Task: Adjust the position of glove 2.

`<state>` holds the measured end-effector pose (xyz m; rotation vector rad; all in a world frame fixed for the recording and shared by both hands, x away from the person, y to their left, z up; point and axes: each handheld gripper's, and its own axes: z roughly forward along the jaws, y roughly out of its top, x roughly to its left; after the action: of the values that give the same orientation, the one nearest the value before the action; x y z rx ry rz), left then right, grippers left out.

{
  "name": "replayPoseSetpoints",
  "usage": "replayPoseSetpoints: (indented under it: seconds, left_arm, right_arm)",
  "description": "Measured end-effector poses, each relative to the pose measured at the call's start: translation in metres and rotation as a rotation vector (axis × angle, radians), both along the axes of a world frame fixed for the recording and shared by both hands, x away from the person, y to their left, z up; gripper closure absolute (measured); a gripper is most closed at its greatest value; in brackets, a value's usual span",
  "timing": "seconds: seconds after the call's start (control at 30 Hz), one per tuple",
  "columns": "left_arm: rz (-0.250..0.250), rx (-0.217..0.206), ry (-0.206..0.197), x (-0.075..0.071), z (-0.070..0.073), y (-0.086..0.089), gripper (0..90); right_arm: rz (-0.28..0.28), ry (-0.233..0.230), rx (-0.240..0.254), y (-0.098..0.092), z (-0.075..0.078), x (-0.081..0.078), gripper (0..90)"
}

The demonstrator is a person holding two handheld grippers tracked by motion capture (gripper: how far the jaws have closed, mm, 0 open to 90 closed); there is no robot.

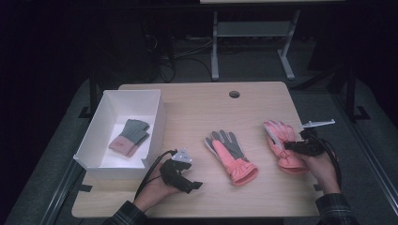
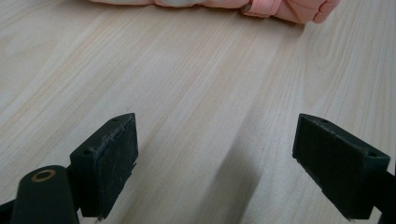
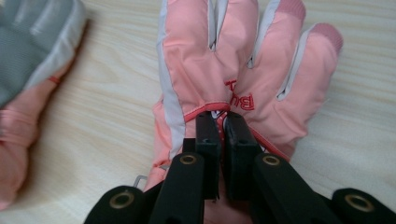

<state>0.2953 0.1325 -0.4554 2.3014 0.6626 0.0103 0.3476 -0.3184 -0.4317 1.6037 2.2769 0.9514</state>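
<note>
Two pink gloves lie on the wooden counter (image 1: 197, 108). The right glove (image 1: 284, 145) sits at the right side, its finger tips pointing toward the far edge. The right gripper (image 3: 223, 126) has its fingers (image 3: 208, 135) pinched nearly together on a fold of fabric at the back of this glove, just below the red lettering. The middle glove (image 1: 230, 154), with a grey palm, lies well apart to the left of it, near the counter centre. The left gripper (image 1: 197, 185) rests near the front edge, left of the middle glove; its fingers (image 2: 109, 163) stand wide with only bare counter between them. A white box (image 1: 101, 126) at the far left contains a grey knit glove (image 1: 131, 136).
</note>
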Motion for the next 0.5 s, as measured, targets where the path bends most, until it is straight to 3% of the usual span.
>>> replayPoseSetpoints:
  seconds: [0.3,0.5]
  left_arm:
    - [-0.002,-0.004,0.005,-0.001,0.000,0.000,13.6]
    - [-0.009,-0.002,0.000,0.000,0.000,-0.001,13.7]
  right_arm:
    - [0.051,-0.049,0.028,0.005,0.031,-0.007,85.8]
    - [0.103,-0.061,0.050,0.021,0.050,-0.013,85.8]
